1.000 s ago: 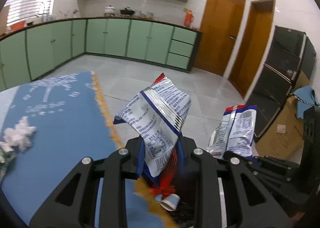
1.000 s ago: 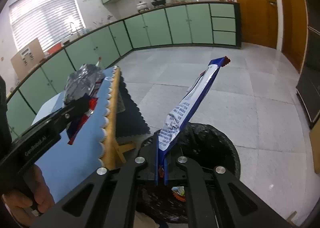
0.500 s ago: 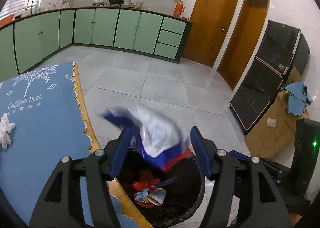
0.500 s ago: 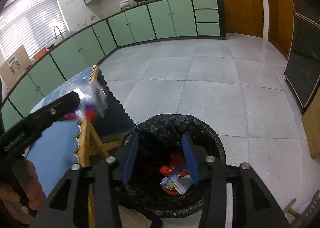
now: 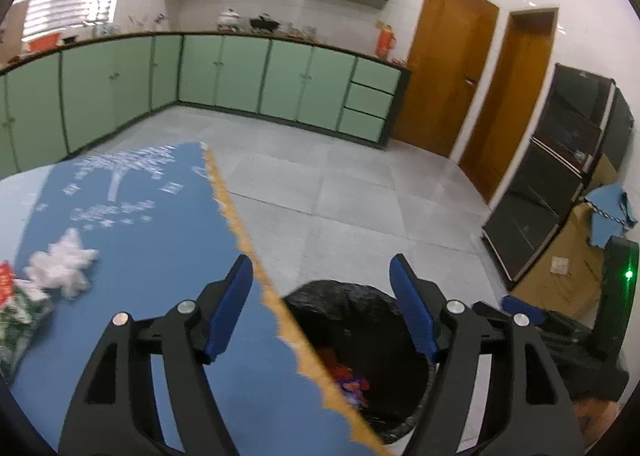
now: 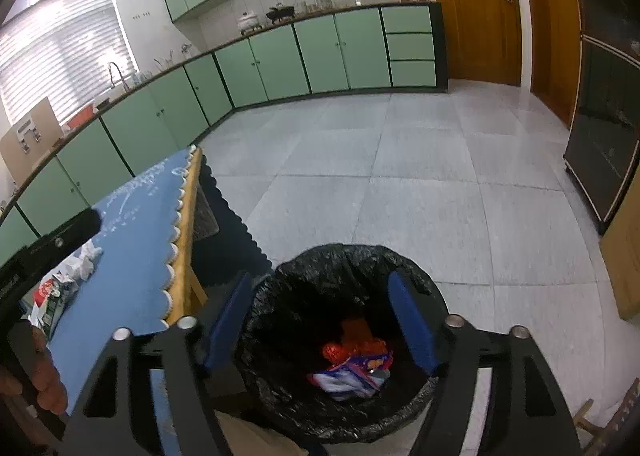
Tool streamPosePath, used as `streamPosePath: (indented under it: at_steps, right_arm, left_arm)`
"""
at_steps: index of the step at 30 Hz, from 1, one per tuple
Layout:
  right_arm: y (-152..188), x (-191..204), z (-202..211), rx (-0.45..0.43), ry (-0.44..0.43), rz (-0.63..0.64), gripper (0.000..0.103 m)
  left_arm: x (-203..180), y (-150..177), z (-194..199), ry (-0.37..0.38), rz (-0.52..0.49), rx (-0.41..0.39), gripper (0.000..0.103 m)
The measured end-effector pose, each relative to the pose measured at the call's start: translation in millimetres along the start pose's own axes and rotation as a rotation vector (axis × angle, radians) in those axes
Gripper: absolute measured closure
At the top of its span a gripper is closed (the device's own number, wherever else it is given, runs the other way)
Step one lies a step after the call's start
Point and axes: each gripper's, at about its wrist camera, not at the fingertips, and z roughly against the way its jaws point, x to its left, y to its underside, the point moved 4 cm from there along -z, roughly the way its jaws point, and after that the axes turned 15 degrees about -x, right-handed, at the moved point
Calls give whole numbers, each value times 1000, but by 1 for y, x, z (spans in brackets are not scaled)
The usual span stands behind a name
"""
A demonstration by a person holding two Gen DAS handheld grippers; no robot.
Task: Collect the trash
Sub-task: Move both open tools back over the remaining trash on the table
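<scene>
Both grippers' jaws are apart and opening, nothing between them.

Right gripper hangs over the bin, a round one lined with a black bag, standing on the grey tile floor just beside the worktop's edge. Trash already in the bin: red-orange wrapper and a blue-white snack bag lying at the bottom, touching each other.

Left gripper straddles the worktop edge: left blue pad over the blue cloth, right pad over the bin's rim. Bin contents only partly visible from this side, red and blue scraps.

Still on the worktop, well apart from the bin: crumpled white tissue and, just beside it at the frame's left edge, a red/green/white wrapper, partly cut off. Right wrist view shows the same pair near the left gripper's body.

A hand grips the left gripper's handle at lower left of the right wrist view.
</scene>
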Motion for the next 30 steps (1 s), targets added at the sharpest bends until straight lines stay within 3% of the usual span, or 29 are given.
streamPosePath:
  at_steps: [9,19,22,30]
  right_arm:
    - [-14,60,9,-88,-80,67,8]
    - [-5,158,3,-96,-240,138,6]
    - [2,185,2,-86,-284,159,6]
    - [21,233,0,-57,-332,201,6]
  left_arm:
    - [63,-17,57,-173,-17,-89,29]
    - [164,-6,127,-469,-60,-98,28]
    - [199,5,143,-543,-31,-78,28]
    - [241,32,159,-579,60,-15,28]
